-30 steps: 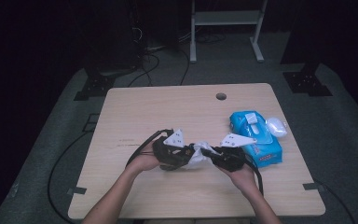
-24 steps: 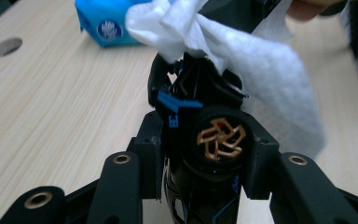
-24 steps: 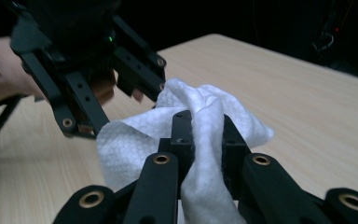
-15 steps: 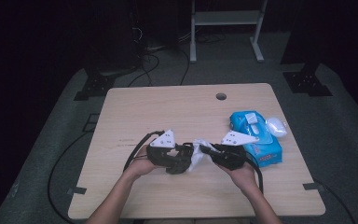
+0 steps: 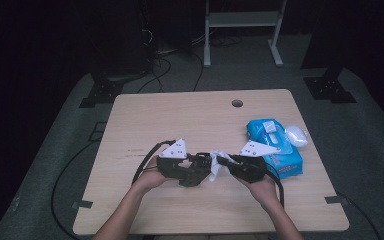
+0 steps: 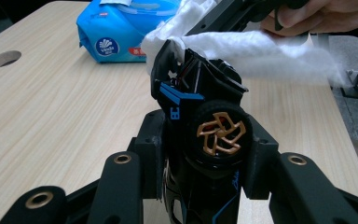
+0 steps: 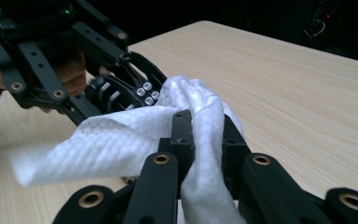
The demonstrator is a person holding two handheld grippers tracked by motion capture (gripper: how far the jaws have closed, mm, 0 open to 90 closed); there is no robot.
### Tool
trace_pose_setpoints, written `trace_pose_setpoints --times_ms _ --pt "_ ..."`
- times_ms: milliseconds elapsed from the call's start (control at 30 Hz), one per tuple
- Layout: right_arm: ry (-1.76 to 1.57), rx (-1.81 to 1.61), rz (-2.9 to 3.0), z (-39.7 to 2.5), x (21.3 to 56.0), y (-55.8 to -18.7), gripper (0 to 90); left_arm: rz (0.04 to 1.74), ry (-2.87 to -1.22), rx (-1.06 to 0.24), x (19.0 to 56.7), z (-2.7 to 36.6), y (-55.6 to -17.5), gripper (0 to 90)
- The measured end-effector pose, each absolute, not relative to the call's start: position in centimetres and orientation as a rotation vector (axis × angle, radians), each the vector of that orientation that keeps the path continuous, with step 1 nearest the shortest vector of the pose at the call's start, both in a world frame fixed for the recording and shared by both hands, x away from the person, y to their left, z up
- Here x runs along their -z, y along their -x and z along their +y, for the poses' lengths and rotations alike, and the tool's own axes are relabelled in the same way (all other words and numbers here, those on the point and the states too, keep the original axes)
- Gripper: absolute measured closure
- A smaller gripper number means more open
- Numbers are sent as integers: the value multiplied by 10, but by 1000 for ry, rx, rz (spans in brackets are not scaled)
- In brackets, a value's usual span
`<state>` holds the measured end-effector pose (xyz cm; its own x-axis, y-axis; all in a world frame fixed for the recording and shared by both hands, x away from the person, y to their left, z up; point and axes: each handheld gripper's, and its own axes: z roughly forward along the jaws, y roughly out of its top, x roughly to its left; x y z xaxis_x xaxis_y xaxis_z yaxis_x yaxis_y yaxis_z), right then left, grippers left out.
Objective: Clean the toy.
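Observation:
My left gripper (image 5: 199, 169) is shut on a black toy car (image 6: 205, 121) with blue trim and a gold-spoked wheel, its jaws clamping the car's sides. The right gripper (image 7: 205, 135) is shut on a white wet wipe (image 7: 121, 135). The wipe (image 5: 216, 167) lies against the car's end between the two grippers, at the table's near middle. In the left gripper view the wipe (image 6: 261, 46) drapes over the top of the car, with the right gripper (image 6: 223, 18) behind it. In the right gripper view the car (image 7: 121, 91) sits just beyond the wipe, held by the left gripper (image 7: 51, 70).
A blue pack of wipes (image 5: 275, 145) lies at the right of the wooden table (image 5: 180, 120), just beyond the right hand, with a small white oval object (image 5: 296, 135) beside it. A cable hole (image 5: 237, 103) is near the far edge. Cables trail off the left gripper.
The left gripper with the car has drifted slightly toward the person. The right gripper and wipe stay against the car, barely shifted.

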<state>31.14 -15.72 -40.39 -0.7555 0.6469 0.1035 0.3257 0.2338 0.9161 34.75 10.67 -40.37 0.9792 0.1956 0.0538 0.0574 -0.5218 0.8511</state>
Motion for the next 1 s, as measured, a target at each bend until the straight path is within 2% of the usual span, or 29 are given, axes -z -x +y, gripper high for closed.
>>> trace_pose_setpoints --times_ms 133,400,633,867,1000 --pt "-849 -1592 2191 -152 393 -308 799 172 -2112 -167 406 102 -346 585" --pt "-909 -1525 2220 -161 410 -311 798 182 -2104 -170 406 106 -347 585" --pt "-823 -1587 2199 -152 394 -305 799 169 -2106 -158 407 100 -346 585" --pt "-890 -1530 2230 -159 409 -308 798 185 -2105 -163 407 106 -347 585" --pt "-869 -1551 2218 -157 404 -307 799 185 -2107 -157 408 103 -348 585"
